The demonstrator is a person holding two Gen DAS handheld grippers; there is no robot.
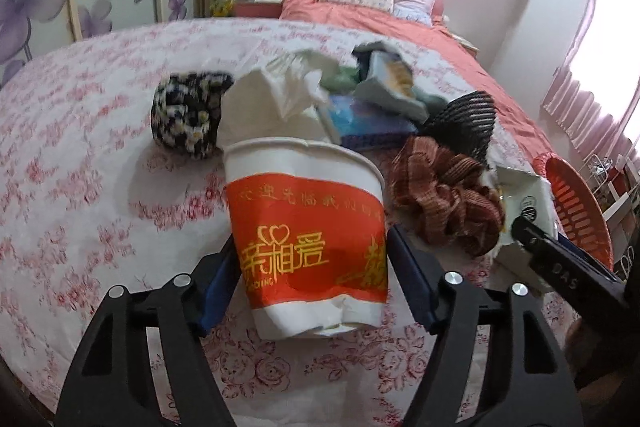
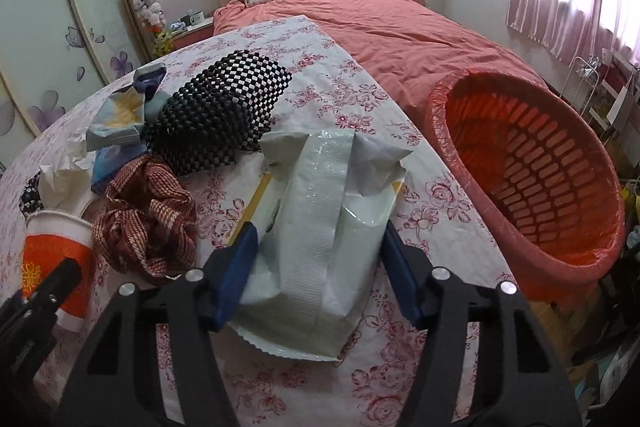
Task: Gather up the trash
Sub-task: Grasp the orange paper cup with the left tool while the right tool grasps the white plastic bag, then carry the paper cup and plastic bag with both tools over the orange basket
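Note:
My left gripper (image 1: 310, 267) is shut on a red and white paper cup (image 1: 306, 239), whose side is dented; the cup also shows in the right wrist view (image 2: 56, 255). My right gripper (image 2: 320, 263) is shut on a white plastic bag (image 2: 320, 227), with the blue pads pressing both its sides; the bag also shows in the left wrist view (image 1: 520, 203). A red trash basket (image 2: 532, 163) lined with plastic stands to the right of the table. Crumpled white tissue (image 1: 276, 99) and an opened snack bag (image 1: 388, 83) lie behind the cup.
The flowered tablecloth (image 1: 80, 167) also bears a brown striped cloth (image 2: 148, 219), a black checkered mat (image 2: 224, 111), a dark floral pouch (image 1: 188, 111) and a blue packet (image 1: 360, 119). A bed with an orange cover (image 2: 400, 27) lies beyond.

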